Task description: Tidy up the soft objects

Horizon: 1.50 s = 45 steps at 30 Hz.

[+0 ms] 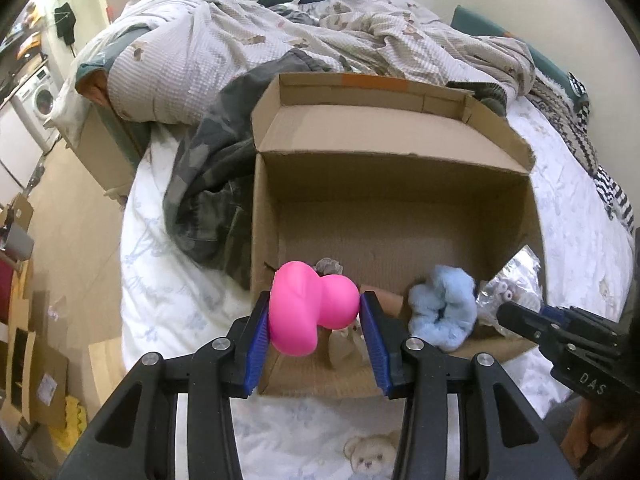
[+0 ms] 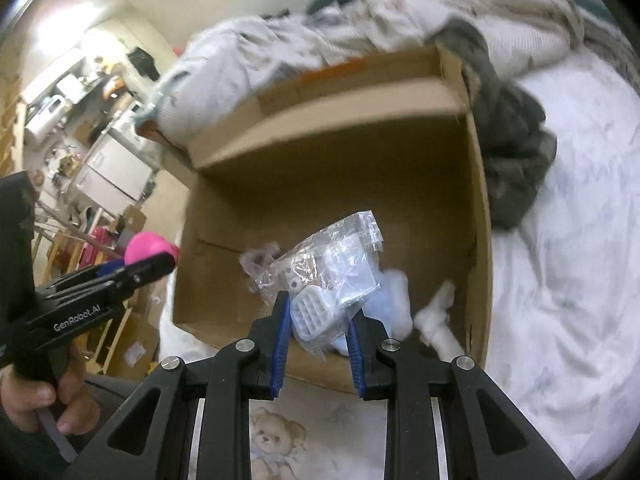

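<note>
My left gripper (image 1: pixel 314 312) is shut on a pink soft toy (image 1: pixel 310 306) and holds it over the near left edge of an open cardboard box (image 1: pixel 392 176) on the bed. A light blue fluffy scrunchie (image 1: pixel 442 306) and a grey scrunchie (image 1: pixel 328 266) lie inside the box. My right gripper (image 2: pixel 318 316) is shut on a clear plastic bag of small white items (image 2: pixel 332 272), held over the box's (image 2: pixel 320 148) near edge. The pink toy (image 2: pixel 146 246) and left gripper show at the left of the right wrist view. A white soft item (image 2: pixel 438 320) lies in the box's near right corner.
The box sits on a white bed sheet (image 1: pixel 168 280) with a teddy bear print (image 1: pixel 370 456). A crumpled quilt (image 1: pixel 240 48) and dark grey clothing (image 1: pixel 212 184) lie behind and left of the box. Cardboard and furniture stand on the floor at the left (image 1: pixel 36 360).
</note>
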Tool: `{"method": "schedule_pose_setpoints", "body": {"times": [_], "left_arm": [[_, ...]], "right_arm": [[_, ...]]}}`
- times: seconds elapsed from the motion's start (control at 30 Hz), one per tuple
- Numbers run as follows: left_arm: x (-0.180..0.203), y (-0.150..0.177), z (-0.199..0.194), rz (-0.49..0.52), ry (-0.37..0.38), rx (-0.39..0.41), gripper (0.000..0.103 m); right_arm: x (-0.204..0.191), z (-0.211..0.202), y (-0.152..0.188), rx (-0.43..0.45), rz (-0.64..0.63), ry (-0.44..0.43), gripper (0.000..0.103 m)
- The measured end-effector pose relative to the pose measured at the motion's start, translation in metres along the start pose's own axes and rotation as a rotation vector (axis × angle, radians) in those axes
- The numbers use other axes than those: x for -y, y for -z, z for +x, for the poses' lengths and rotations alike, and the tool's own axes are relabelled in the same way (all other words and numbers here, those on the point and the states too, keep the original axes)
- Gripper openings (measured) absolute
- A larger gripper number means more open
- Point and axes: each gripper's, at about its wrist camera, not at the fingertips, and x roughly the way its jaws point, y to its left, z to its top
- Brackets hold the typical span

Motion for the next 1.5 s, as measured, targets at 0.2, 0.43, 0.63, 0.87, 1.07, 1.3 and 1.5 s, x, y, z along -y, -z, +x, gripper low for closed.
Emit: {"method": "schedule_pose_setpoints", "body": {"times": [0.2,0.43,0.63,0.87,1.07,1.3,1.5], "left_arm": [[-0.003,0.004,0.027,-0.049,-0.001,-0.030,0.040],[0.006,0.004,0.035,-0.012,-0.012,-0.049,0.040],[0.007,0.008,0.043,-0.017,-0.004,-0.088,0.040],[0.011,0.010,0.043,-0.008,-0.003,-0.084,0.040],[0.011,0.011,0.044,-0.008,-0.008,-0.091,0.041],[0.007,0.012,0.034,-0.021,-0.036,-0.046,0.048],[-0.001,0.009,0.015,-0.048,-0.075,0.019,0.048]], "right_arm": [[0.004,0.024,-0.001,-0.052,-0.011,0.050,0.028],[0.000,0.040,-0.005,-0.084,0.004,0.054,0.028],[-0.001,0.050,-0.005,-0.113,0.015,0.049,0.028],[0.000,0.051,-0.005,-0.109,0.020,0.036,0.028],[0.003,0.047,-0.004,-0.099,0.035,0.020,0.028],[0.004,0.037,-0.008,-0.069,0.050,-0.001,0.054],[0.005,0.014,-0.015,0.028,0.067,0.002,0.073]]}}
